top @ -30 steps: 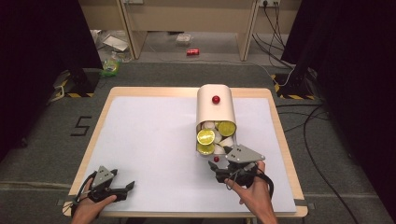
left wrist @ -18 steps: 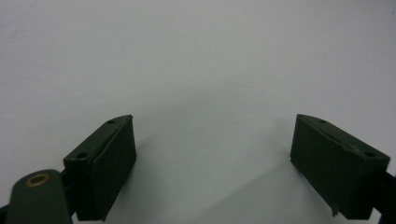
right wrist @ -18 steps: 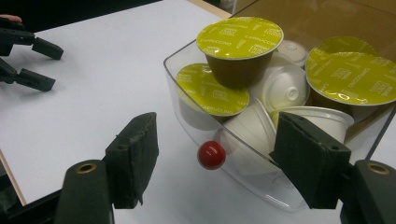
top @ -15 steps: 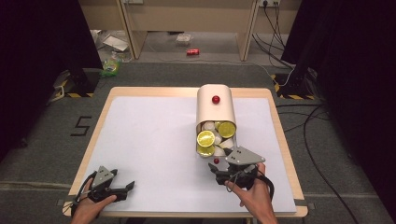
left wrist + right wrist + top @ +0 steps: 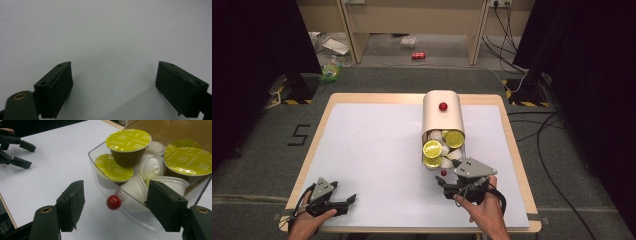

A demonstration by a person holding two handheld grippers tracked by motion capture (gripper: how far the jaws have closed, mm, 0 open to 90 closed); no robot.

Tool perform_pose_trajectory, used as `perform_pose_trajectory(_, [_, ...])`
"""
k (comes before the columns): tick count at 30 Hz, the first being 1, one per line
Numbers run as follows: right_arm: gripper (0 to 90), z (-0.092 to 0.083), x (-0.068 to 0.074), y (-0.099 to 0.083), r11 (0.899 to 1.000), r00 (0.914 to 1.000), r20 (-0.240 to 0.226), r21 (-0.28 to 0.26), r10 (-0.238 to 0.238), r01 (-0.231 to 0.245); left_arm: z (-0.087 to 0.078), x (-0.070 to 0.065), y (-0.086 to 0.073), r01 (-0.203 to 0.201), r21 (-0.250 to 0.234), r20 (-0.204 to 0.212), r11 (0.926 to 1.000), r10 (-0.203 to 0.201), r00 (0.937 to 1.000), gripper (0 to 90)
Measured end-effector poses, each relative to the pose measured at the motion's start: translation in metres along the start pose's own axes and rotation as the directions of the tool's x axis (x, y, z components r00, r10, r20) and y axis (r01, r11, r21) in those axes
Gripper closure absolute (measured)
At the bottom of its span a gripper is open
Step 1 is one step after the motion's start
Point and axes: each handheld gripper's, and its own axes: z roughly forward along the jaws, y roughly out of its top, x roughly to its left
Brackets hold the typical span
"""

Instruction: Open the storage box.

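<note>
Just ahead of the right hand-held gripper point(image 5: 113, 210) sits the small red ball knob point(image 5: 113, 202) on the clear plastic drawer point(image 5: 132, 206) of yellow-lidded and white coffee capsules point(image 5: 128, 140), pulled out of a beige rounded dispenser box point(image 5: 442, 120) on the white bench point(image 5: 372, 150). Its jaws stand apart with the knob between them, untouched. Well to the side, the left hand-held gripper point(image 5: 113, 87) rests released; the drawer's inner end is hidden.
</note>
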Motion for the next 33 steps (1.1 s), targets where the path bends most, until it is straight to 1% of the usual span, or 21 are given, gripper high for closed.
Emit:
perform_pose_trajectory(4, [29.7,-0.001,-0.002,0.0,1.0,0.9998,-0.005,-0.016,0.019,-0.019,0.0,0.0,0.0,0.0,0.001,0.0,1.0,0.0,1.0,13.4])
perform_pose_trajectory(6, [28.6,-0.003,-0.003,0.001,0.999,0.9995,0.001,-0.039,0.031,-0.031,0.0,0.0,0.0,0.0,0.001,0.0,1.0,0.0,1.0,13.3])
perform_pose_trajectory(7, [28.6,-0.003,-0.003,0.001,0.999,0.9995,0.001,-0.039,0.031,-0.031,0.0,0.0,0.0,0.0,0.001,0.0,1.0,0.0,1.0,13.4])
perform_pose_trajectory(10, [28.4,-0.006,-0.004,0.003,0.997,0.999,-0.001,-0.065,0.045,-0.045,0.0,0.0,0.0,0.001,0.002,0.001,1.0,-0.001,1.0,13.3])
perform_pose_trajectory(11, [28.3,-0.006,-0.005,0.003,0.997,0.9992,0.003,-0.071,0.04,-0.04,0.0,0.0,0.0,0.0,0.002,0.001,1.0,0.0,1.0,13.3])
perform_pose_trajectory(13, [28.1,-0.006,-0.004,0.004,0.996,0.9987,0.006,-0.079,0.051,-0.05,0.0,0.0,0.0,0.0,0.002,0.0,1.0,0.0,1.0,13.3])
perform_pose_trajectory(21, [27.1,0.001,-0.002,0.009,0.994,0.9987,0.013,-0.095,0.05,-0.048,0.0,0.0,0.0,0.0,0.002,0.0,1.0,0.0,1.0,13.3])
perform_pose_trajectory(23, [26.8,0.004,-0.001,0.01,0.995,0.999,0.016,-0.091,0.041,-0.039,0.0,0.0,0.0,0.0,0.002,0.0,1.0,0.0,1.0,13.3])
perform_pose_trajectory(25, [26.5,0.007,0.001,0.012,0.995,0.9989,0.021,-0.097,0.042,-0.04,0.0,0.0,0.0,0.001,0.002,0.001,1.0,-0.001,1.0,13.3])
perform_pose_trajectory(27, [25.6,0.01,0.002,0.015,0.994,0.9991,0.029,-0.105,0.029,-0.026,0.0,0.0,0.0,0.0,0.002,0.001,1.0,0.0,1.0,13.3])
perform_pose_trajectory(29, [25.5,0.011,0.002,0.017,0.994,0.999,0.031,-0.106,0.032,-0.029,0.0,0.0,0.0,0.0,0.002,0.001,1.0,0.0,1.0,13.3])
perform_pose_trajectory(32, [25.2,0.014,0.002,0.019,0.993,0.9986,0.046,-0.116,0.025,-0.02,0.0,0.0,0.0,0.001,0.002,0.001,1.0,-0.001,1.0,13.3])
perform_pose_trajectory(33, [25.0,0.016,0.001,0.021,0.993,0.9981,0.052,-0.114,0.033,-0.027,0.0,0.0,0.0,0.001,0.002,0.001,1.0,-0.001,1.0,13.3])
